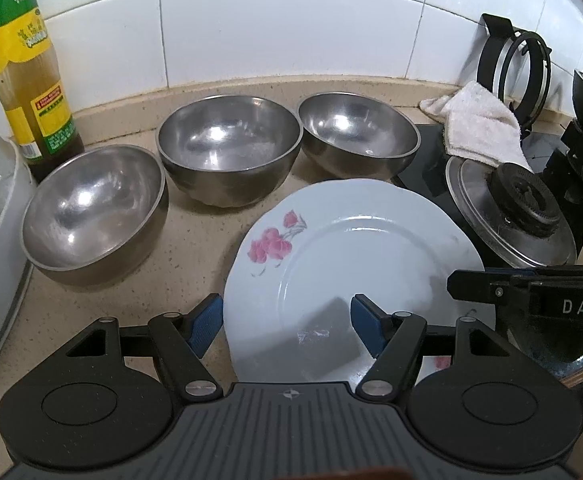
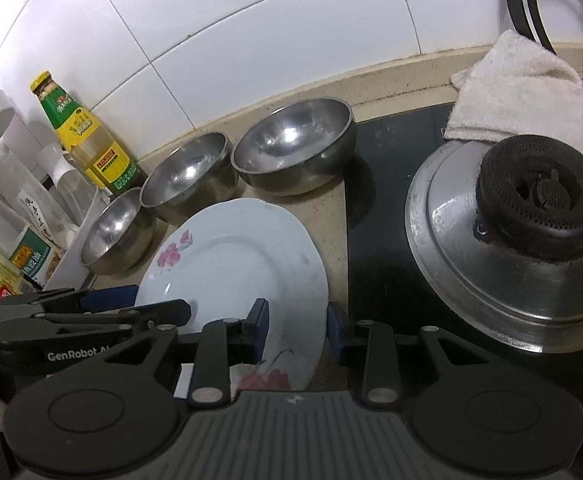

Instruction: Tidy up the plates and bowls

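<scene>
White wall tiles back a speckled beige table (image 1: 195, 248), seen from the left wrist. At the upper left of the frame stands a sauce bottle (image 1: 23, 68); below and right of it three steel bowls run in a row, the left bowl (image 1: 91, 212), the middle bowl (image 1: 227, 148) and the right bowl (image 1: 357, 134), each apart from its neighbour or nearly touching. Lower centre lies the flowered plate (image 1: 351, 264), its right edge over the black stove top (image 2: 379, 248), with a burner (image 2: 539, 208) and a white cloth (image 1: 479, 128) at the right.

Judging by this, the plate is being taken up; the next move calls for a firm hold on its rim and a lift clear of the bowls.

Left gripper (image 1: 287, 324): jaws about half open, straddling the plate's left rim, pads not pressing. Right gripper (image 2: 297, 330): jaws narrow, set across the plate's right rim; whether they pinch it I cannot tell.
</scene>
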`<state>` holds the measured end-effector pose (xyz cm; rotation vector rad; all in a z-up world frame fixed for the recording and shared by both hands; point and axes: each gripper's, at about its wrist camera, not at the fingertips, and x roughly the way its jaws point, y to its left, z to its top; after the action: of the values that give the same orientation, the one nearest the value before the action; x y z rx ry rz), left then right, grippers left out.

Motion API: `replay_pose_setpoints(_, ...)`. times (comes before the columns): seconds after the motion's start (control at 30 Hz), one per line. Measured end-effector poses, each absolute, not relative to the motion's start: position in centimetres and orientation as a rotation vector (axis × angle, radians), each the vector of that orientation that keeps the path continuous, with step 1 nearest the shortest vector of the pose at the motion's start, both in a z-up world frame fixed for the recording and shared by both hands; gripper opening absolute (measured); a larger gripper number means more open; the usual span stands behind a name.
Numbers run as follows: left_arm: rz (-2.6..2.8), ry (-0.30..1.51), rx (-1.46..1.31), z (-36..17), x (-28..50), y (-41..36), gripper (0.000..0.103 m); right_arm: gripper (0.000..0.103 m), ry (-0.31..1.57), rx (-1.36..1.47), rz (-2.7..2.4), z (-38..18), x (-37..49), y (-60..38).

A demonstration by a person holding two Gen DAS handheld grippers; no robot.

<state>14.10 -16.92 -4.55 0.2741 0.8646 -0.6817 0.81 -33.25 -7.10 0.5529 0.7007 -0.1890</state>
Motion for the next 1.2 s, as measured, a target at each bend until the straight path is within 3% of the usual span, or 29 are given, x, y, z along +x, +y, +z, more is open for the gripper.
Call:
replay_pose_setpoints(0.03, -0.733, 0.855, 0.251, -4.3, 13.9, -16.9, 0.043, 0.03, 0.699, 0.555, -0.189, -7.0, 0.8, -33.2)
replay_pose_setpoints(0.07, -0.827, 0.891, 0.198, -4.0, 13.8, -17.0, 0.036, 0.024, 0.69, 0.56, -0.179, -6.9, 0.8, -33.2)
replay_pose_setpoints(0.1, -0.896, 0.942, 0.161, -3.8, 13.7, -17.6, 0.043, 0.021, 0.684, 0.571, -0.156, -6.7, 0.8, -33.2)
replay_pose_setpoints(0.17, -0.85, 0.885, 0.273, -3.5, 12.3, -19.3, 0.046, 0.013, 0.698, 0.605, -0.101, -6.5, 1.4, -32.8)
replay_pose_setpoints(0.2, -0.822, 0.83, 0.325, -3.4, 11.8, -19.4, 0.054, 0.013, 0.717, 0.59, -0.122, -6.4, 1.8, -32.5)
replay_pose_setpoints(0.47, -0.704, 0.864, 0.169, -2.4, 15.2, -13.2, 0.072, 0.014, 0.714, 0.63, -0.181, -7.6, 1.2, -34.3)
replay_pose_setpoints(0.6, -0.639, 0.937, 0.143, -4.1, 17.1, -11.4, 0.072, 0.014, 0.732, 0.648, -0.149, -8.2, 1.4, -33.4)
replay_pose_setpoints(0.7, -0.653, 1.005, 0.084, -5.9, 18.4, -11.3, 0.072, 0.024, 0.72, 0.676, -0.137, -8.4, 2.0, -33.2)
replay_pose_setpoints(0.73, -0.665, 1.004, 0.08, -6.3, 18.6, -11.6, 0.076, 0.026, 0.723, 0.683, -0.135, -8.5, 2.3, -33.3)
replay_pose_setpoints(0.97, -0.729, 0.937, 0.169, -7.0, 18.3, -13.2, 0.084, 0.028, 0.718, 0.728, -0.057, -9.2, 4.0, -33.9)
replay_pose_setpoints(1.1, -0.704, 0.92, 0.166, -6.7, 17.3, -13.9, 0.081, 0.031, 0.69, 0.687, -0.068, -9.2, 4.5, -33.0)
replay_pose_setpoints(1.2, -0.697, 0.925, 0.148, -6.7, 16.9, -14.2, 0.072, 0.031, 0.706, 0.62, -0.109, -8.7, 4.6, -32.6)
